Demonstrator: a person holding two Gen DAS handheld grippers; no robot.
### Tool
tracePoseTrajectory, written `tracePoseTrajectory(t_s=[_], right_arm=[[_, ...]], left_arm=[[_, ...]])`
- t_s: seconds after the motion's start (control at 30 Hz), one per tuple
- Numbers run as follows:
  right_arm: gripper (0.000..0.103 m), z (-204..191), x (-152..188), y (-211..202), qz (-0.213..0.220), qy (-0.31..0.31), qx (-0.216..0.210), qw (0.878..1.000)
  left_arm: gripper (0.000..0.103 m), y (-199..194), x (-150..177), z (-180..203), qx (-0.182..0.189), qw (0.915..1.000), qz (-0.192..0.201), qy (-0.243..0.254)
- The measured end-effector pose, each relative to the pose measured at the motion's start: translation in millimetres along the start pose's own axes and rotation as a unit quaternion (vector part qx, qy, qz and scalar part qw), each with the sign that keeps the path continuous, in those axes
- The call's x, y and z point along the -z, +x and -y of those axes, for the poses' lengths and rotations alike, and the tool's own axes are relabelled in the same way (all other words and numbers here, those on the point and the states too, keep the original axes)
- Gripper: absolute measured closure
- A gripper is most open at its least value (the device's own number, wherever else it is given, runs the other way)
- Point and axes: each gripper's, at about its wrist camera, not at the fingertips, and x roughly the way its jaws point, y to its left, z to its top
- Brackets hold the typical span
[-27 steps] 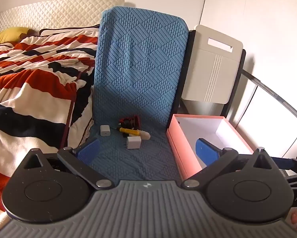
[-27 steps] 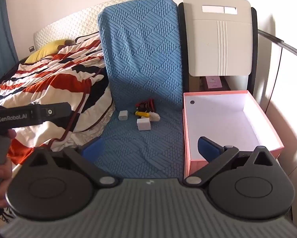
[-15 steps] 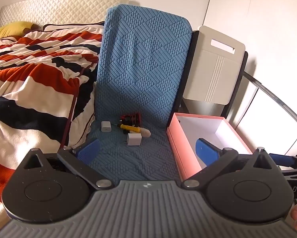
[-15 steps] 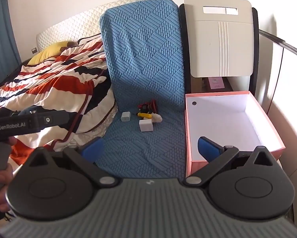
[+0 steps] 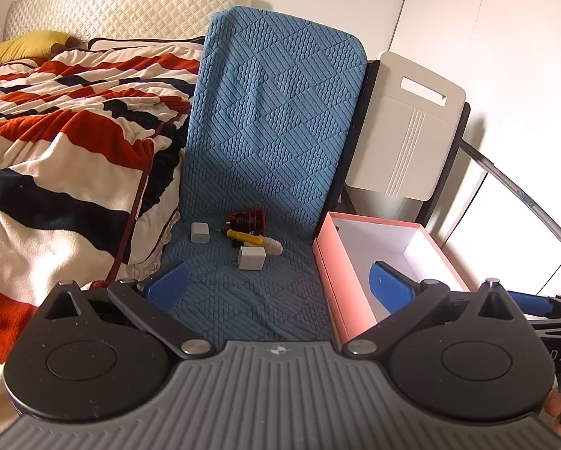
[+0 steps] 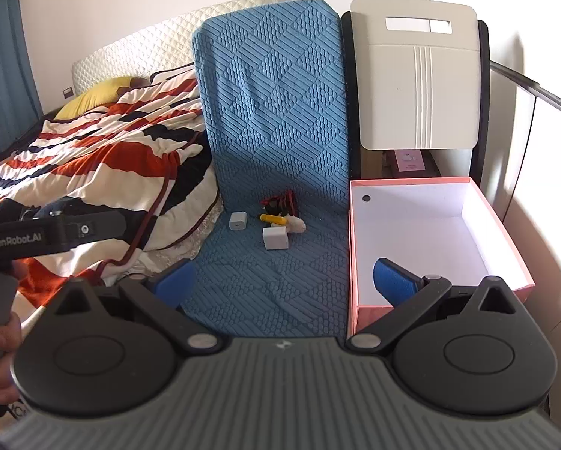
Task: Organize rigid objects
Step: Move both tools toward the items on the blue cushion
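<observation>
Blue mat [image 5: 265, 172] mid-frame carries two white chargers [image 5: 251, 257], yellow tool [image 5: 242, 235]; pink box [image 6: 423, 232] right. Left hand-held gripper [image 5: 276, 281], right hand-held gripper [image 6: 284, 281] both spread wide, holding nothing.

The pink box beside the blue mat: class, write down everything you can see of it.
The pink box is an open, lidless rectangular carton, apparently cardboard, pink outside and on its rim, white inside. One inner wall has a small round hole near its top. It sits upright and level, close against the right edge of the blue mat, below a white panel. Nothing can be seen inside it. No tongs touch it.
</observation>
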Motion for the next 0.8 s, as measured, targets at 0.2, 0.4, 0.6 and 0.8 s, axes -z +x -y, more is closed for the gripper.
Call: tracePoseTrajectory(t_s=[0.2, 0.4, 0.6, 0.8], right_arm=[[0.0, -2.2, -2.3, -0.1, 0.002, -0.009, -0.004, 1.0], [0.0, -1.4, -3.6, 0.9, -0.001, -0.012, -0.008, 1.0], [0.0, 1.4, -3.1, 0.2, -0.006, -0.011, -0.007, 1.0], [0.0, 3.3, -3.2, 0.0, -0.006, -0.006, -0.005, 1.0]], left_arm=[[0.0, -1.6, -3.7, -0.2, -0.004, 1.0, 0.002, -0.003], [0.0, -0.8, -4.4, -2.1, -0.002, 1.0, -0.003, -0.006], [0.0, 1.0, -4.5, -3.0, -0.003, 0.9999, -0.008, -0.008], [0.0, 1.9, -7.1, -3.8, -0.004, 0.9999, -0.01, -0.007]])
